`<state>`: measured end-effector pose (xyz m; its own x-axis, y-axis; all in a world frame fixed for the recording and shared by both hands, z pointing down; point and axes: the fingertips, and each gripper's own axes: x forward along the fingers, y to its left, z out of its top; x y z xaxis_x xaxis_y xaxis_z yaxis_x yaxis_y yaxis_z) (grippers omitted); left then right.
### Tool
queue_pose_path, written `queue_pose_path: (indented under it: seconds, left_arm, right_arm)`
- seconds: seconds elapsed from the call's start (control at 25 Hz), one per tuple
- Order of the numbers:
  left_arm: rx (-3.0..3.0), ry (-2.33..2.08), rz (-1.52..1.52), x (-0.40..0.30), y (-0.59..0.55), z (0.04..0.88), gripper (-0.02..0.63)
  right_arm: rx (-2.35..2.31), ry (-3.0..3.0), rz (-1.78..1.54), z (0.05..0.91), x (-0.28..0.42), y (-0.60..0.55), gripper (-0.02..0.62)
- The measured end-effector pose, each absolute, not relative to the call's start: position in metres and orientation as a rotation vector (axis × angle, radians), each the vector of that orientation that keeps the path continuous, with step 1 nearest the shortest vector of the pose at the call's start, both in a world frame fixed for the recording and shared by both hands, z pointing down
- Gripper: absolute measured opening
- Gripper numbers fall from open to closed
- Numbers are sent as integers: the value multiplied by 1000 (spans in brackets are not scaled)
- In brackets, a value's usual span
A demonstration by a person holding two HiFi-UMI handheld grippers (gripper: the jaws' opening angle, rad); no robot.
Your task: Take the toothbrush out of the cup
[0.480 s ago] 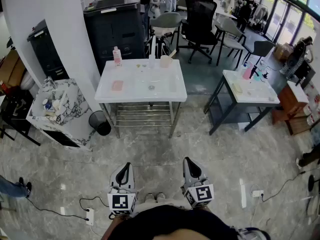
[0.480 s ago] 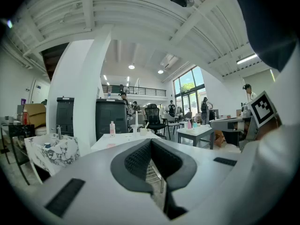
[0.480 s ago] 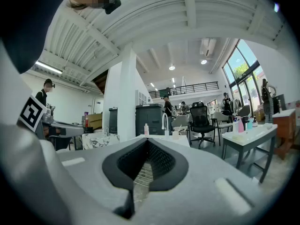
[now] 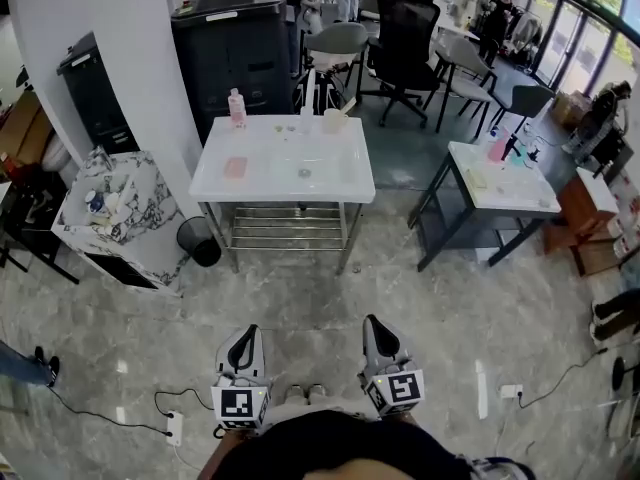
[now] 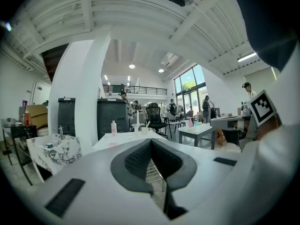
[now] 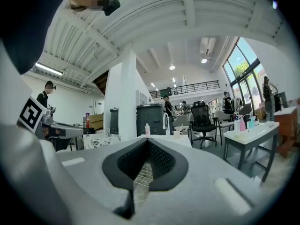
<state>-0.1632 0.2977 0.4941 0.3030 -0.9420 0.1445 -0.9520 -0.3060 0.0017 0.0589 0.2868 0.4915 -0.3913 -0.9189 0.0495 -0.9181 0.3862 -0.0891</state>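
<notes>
A white sink table (image 4: 283, 180) stands a few steps ahead in the head view. On its far edge is a pale cup (image 4: 333, 120) with a toothbrush leaning out of it, next to a faucet, and a pink bottle (image 4: 237, 108) stands at the far left corner. The cup (image 5: 144, 130) shows small and distant in the left gripper view, and the cup (image 6: 177, 133) is equally far in the right gripper view. My left gripper (image 4: 243, 353) and right gripper (image 4: 380, 346) are held low near my body, far from the table. Both are shut and empty.
A marble-patterned cabinet (image 4: 120, 213) and a black bin (image 4: 197, 243) stand left of the table, by a white pillar (image 4: 110, 28). A second table (image 4: 500, 183) stands to the right, office chairs behind. Cables and a power strip (image 4: 175, 428) lie on the floor by my feet.
</notes>
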Motion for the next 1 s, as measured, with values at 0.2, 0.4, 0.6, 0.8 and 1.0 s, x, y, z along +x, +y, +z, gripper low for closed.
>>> queue_pose_path:
  seconds: [0.2,0.4,0.6,0.8,1.0]
  left_arm:
    - [2462,-1806,211,-170,299,497,3]
    - [2460,-1810,201,-168,297,497,3]
    - [2460,-1810,211,-164,294,497,3]
    - [2452,-1813,201,-161,289,496,3]
    - [2441,-1832,192,-157,281,492,3]
  right_arm:
    - [-1730,2613,-176,493,57,287,5]
    - [-1638,2556,-86,474,55,283,59]
    - [-1657,2527,-86,474,62,277,368]
    - [-1685,2558,-66,475,71,268,460]
    - [-1718,2550,-163,486,86,256,460]
